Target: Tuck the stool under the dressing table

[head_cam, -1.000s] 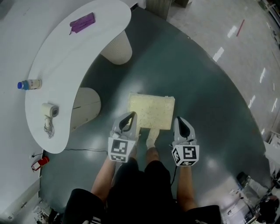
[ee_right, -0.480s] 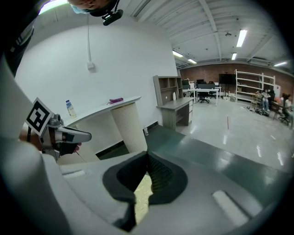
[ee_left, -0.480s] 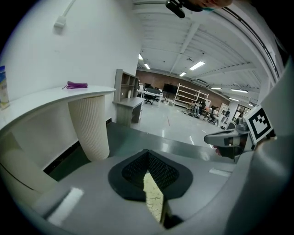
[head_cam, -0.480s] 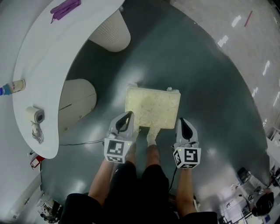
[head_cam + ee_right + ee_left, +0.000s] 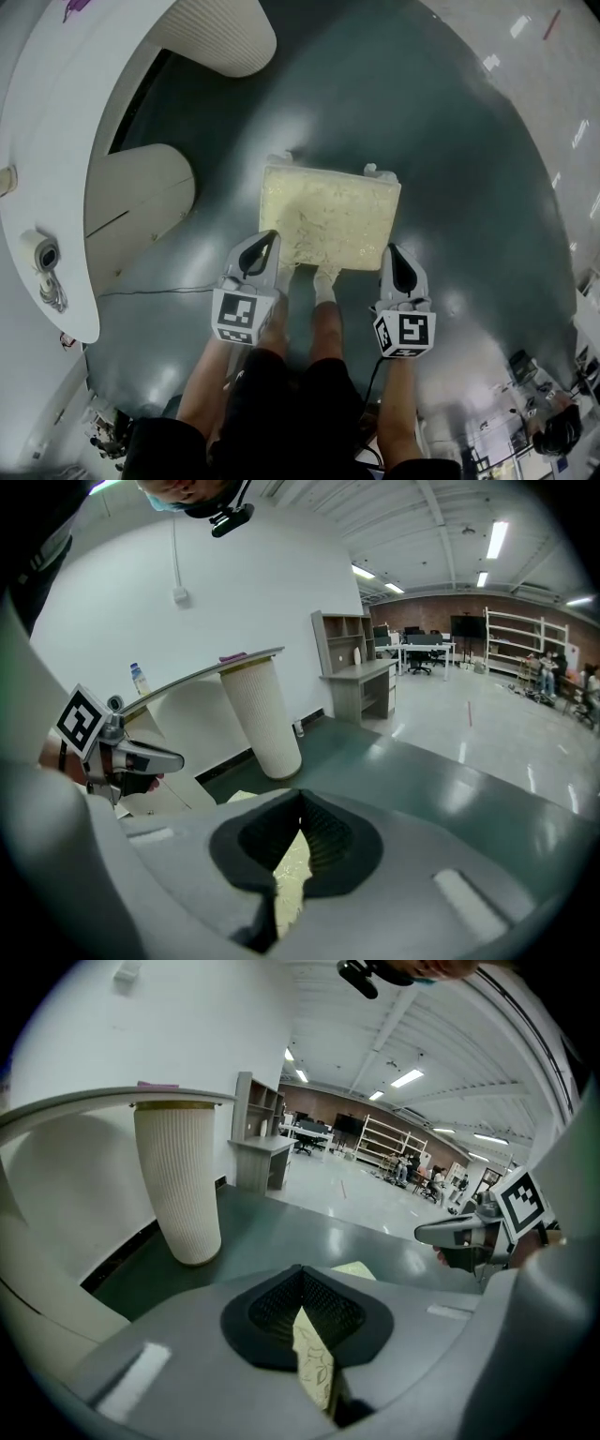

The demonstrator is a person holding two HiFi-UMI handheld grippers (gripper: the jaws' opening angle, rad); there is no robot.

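While the person stands right behind it, the stool [image 5: 328,217] sits on the dark green floor [image 5: 469,187], out in the open and not under the dressing table [image 5: 52,141], whose curved white top runs along the left. The left gripper [image 5: 266,249] is at the stool's near left corner, the right gripper [image 5: 394,261] at its near right corner. Each gripper view shows the jaws closed tight on the yellow patterned cushion [image 5: 314,1377], a sliver of its edge pinched between the dark pads. A ribbed table leg [image 5: 220,42] stands beyond the stool, and a smooth leg [image 5: 136,202] is to its left, apart from it.
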